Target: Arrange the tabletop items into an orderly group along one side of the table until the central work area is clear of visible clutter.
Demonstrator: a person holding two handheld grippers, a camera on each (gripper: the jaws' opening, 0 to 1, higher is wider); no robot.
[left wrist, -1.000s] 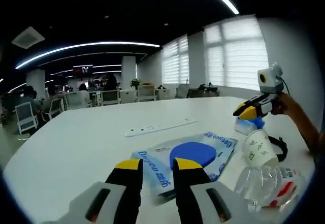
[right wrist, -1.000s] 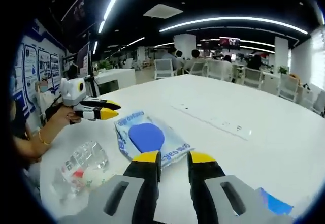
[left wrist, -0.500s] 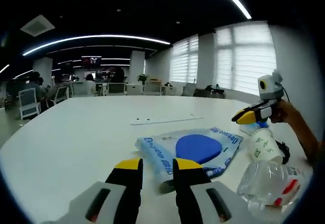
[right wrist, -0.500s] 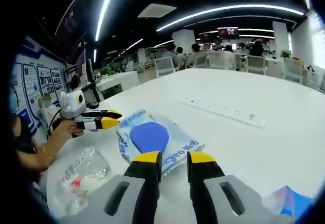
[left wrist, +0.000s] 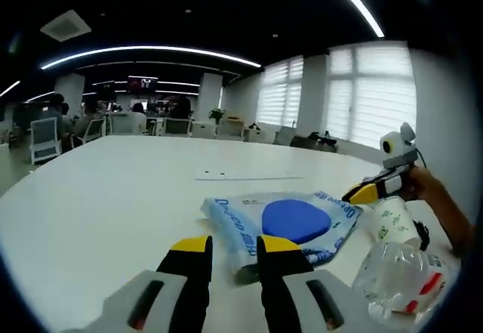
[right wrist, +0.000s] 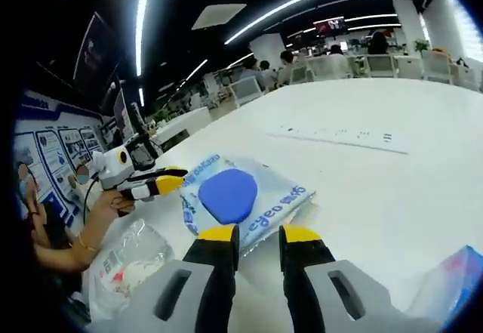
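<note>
Your left gripper (left wrist: 231,244) and right gripper (right wrist: 255,233) each had their yellow-tipped jaws slightly parted, holding nothing, hovering just before a blue-and-white wipes packet (left wrist: 290,223) (right wrist: 240,199) lying flat on the white table (left wrist: 98,189). Beside the packet lay a crumpled clear bottle (left wrist: 400,272) and a paper cup (left wrist: 395,220).
</note>
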